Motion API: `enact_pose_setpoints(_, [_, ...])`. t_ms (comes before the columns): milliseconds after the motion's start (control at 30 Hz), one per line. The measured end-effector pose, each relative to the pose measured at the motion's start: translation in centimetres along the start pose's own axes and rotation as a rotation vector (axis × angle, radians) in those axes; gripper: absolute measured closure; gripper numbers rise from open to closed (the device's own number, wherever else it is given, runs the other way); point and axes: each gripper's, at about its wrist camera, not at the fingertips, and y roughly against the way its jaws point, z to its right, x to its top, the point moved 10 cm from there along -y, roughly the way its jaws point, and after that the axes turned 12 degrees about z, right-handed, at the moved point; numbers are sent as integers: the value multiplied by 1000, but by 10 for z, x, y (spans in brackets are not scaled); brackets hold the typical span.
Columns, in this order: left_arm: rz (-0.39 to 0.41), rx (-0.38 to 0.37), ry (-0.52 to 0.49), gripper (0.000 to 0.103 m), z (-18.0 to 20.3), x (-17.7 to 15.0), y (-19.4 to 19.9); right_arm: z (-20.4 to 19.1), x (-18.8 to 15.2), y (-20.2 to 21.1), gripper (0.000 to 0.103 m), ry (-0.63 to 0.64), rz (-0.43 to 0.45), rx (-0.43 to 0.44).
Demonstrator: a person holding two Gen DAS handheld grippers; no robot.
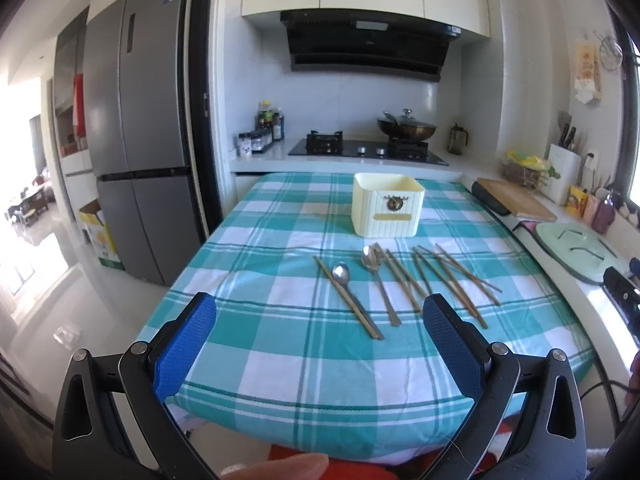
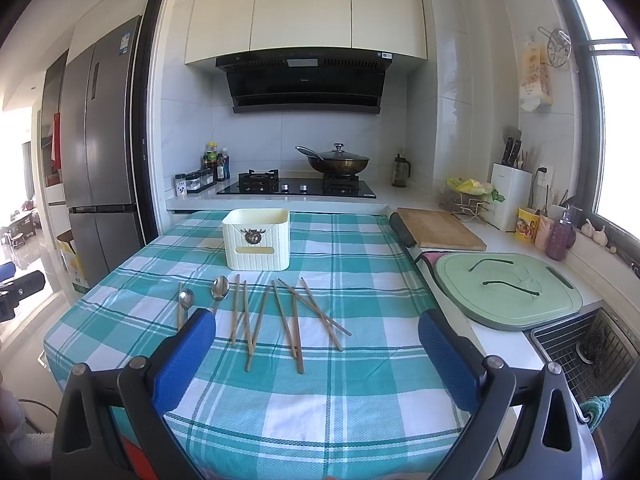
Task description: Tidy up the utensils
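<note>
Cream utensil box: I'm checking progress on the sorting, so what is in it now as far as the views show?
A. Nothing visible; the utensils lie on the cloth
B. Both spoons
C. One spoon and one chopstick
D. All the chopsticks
A. No utensil sticks up from the cream box; the two spoons and the chopsticks all lie on the checked tablecloth in front of it.
</note>
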Motion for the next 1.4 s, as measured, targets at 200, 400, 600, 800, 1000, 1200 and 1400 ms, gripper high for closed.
enact_pose_setpoints(200, [-14,-1,2,0,-1,0,-6,1,0,0,0,-1,4,-1])
enact_pose_setpoints(400, [-38,-5,1,0,2,-4,-19,4,-2,-3,0,-4,-3,-4])
enact_pose_setpoints(600, [-75,-4,-1,0,1,-18,-52,4,-4,-11,0,-15,-9,2])
enact_pose_setpoints(800, [-166,-5,15,0,2,-46,-110,11,-9,-23,0,-16,-10,-9])
enact_pose_setpoints(1000, [-259,5,34,0,12,-78,-174,22,-23,-42,0,-35,-34,-18])
enact_pose_setpoints(1200, [-349,61,22,0,14,-113,-229,35,-48,-68,0,-40,-89,-37])
enact_pose_setpoints(1400, [-401,123,23,0,9,-128,-267,47,-66,-97,0,-50,-145,-42])
